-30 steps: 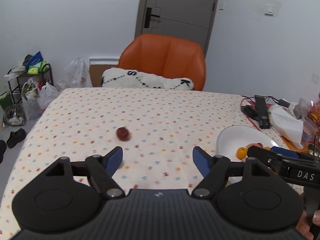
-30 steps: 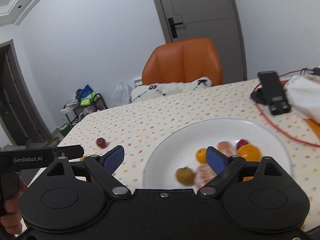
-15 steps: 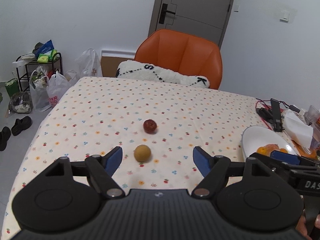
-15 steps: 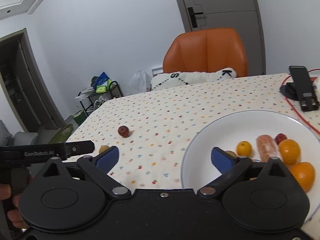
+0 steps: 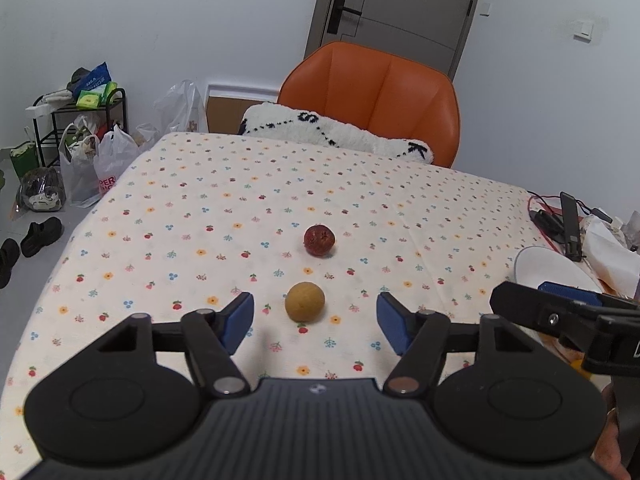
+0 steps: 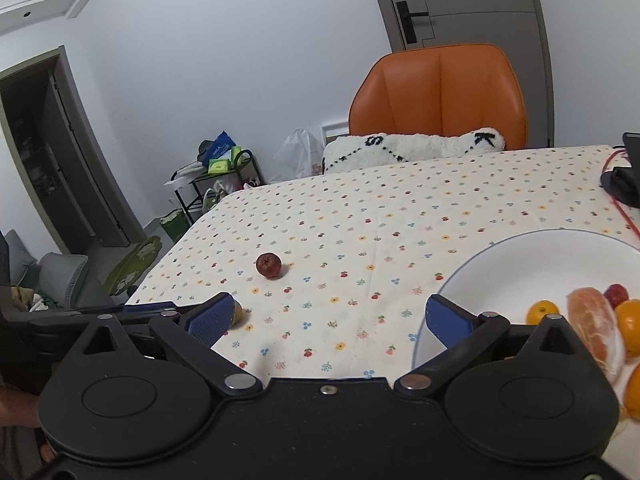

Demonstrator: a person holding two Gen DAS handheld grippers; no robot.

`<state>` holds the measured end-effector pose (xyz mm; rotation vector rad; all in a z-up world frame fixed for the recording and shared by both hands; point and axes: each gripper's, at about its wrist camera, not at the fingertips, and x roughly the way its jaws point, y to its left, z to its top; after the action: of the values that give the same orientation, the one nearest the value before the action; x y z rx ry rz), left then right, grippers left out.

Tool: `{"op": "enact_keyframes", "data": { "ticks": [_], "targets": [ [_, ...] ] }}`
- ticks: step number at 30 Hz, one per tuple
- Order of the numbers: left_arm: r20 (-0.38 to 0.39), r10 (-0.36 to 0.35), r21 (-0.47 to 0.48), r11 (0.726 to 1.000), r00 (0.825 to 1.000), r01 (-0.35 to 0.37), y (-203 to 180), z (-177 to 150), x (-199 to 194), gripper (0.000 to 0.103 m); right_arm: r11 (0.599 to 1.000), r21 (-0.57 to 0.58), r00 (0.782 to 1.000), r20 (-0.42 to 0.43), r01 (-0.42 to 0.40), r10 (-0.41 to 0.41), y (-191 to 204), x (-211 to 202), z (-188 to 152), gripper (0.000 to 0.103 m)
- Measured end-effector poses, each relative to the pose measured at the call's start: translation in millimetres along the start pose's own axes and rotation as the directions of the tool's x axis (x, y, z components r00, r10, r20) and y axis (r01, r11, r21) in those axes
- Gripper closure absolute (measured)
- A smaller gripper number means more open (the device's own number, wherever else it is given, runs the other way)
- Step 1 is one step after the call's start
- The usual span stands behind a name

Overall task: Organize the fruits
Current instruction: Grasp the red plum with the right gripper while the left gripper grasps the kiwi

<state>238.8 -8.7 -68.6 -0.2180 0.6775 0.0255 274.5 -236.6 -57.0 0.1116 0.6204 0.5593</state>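
Left claw (image 5: 315, 323) hovers low over the counter (image 5: 240, 200), jaws wide apart, nothing held. Tan round fruit (image 5: 304, 302) lies dead ahead, just beyond the gap between the jaws; red fruit (image 5: 319, 240) sits farther along the same line. Round, so no long axis. Right claw (image 6: 328, 320), also apart and empty, is nearer the white plate (image 6: 520, 256), right of the tan fruit. Left looks closer.

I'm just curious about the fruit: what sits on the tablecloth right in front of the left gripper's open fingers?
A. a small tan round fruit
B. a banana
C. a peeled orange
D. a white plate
A: the small tan round fruit lies ahead of the open left gripper.
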Motion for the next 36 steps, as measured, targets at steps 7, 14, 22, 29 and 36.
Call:
{"op": "enact_keyframes", "data": {
  "ticks": [7,14,22,29,36],
  "targets": [
    [-0.021,-0.003,-0.006,1.000,1.000,0.003,2.3,-0.2,16.8,0.052,1.000,-0.003,1.000,-0.011,-0.014,0.014,3.1,11.5,4.0,0.000],
    [-0.043,-0.023,-0.017,1.000,0.999,0.023,7.1,-0.2,29.5,0.075,0.999,-0.023,0.999,-0.024,-0.025,0.024,9.2,25.4,6.8,0.000],
    [-0.040,-0.019,-0.031,0.999,0.999,0.017,19.1,1.3,31.8,0.080,0.998,-0.039,0.998,-0.044,-0.044,0.043,19.9,45.8,9.7,0.001],
    [-0.023,-0.002,-0.047,0.999,1.000,0.000,36.8,9.3,26.2,0.080,0.997,-0.051,0.997,-0.052,-0.064,0.062,30.0,62.9,13.5,0.010],
    [-0.013,0.019,-0.067,0.998,1.000,-0.020,54.6,15.0,23.4,0.080,0.995,-0.068,0.995,-0.067,-0.076,0.072,41.5,83.4,17.4,0.027]
  ]
}}
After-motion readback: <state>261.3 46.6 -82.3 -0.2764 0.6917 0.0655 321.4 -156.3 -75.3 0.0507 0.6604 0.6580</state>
